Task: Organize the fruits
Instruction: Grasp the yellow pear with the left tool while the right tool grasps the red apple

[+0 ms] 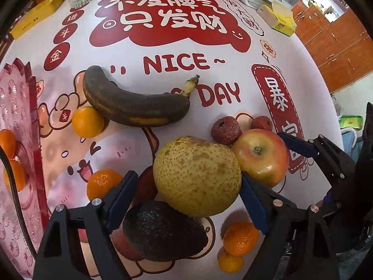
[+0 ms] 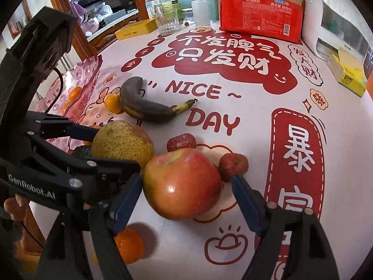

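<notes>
The left hand-held gripper stands released, its blue pads either side of the pear but not visibly pressing it. The right hand-held gripper is likewise released, straddling the apple with a gap at each pad. Both fruits sit on the counter, touching each other, directly ahead of the fingers. The pear looks heavy, firm and rounded, so it may roll or slip; take it across its widest middle. The apple is smooth, glossy and hard, likely slippery, best gripped at its equator with moderate squeeze to avoid bruising. The pear is yellow-green with brown speckles; the apple is red blushing to yellow near the stem
</notes>
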A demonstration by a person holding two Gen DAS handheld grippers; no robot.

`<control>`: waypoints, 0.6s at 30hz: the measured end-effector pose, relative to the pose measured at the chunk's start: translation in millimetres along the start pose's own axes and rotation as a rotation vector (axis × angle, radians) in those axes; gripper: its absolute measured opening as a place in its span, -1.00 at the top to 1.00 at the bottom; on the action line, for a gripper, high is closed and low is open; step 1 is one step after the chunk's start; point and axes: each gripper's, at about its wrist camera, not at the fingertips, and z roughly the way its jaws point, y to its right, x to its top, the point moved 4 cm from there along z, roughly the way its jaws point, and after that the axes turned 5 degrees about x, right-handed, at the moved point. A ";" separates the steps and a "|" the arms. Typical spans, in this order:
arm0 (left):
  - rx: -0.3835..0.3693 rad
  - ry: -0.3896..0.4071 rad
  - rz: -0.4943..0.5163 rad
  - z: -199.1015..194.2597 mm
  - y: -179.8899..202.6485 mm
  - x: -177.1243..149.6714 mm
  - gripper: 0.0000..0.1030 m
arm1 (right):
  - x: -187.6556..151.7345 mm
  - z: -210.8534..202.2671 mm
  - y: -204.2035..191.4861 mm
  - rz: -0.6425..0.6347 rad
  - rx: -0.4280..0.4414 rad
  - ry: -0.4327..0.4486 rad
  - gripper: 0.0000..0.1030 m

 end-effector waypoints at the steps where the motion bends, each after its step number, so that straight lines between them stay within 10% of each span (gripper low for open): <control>1: -0.009 -0.005 0.001 0.7 0.1 0.2 -0.65 | -0.5 0.4 2.0 0.009 0.010 -0.005 -0.61; 18: -0.011 0.004 0.060 10.9 11.8 7.9 -0.62 | -8.5 8.5 10.3 0.059 0.046 -0.050 -0.37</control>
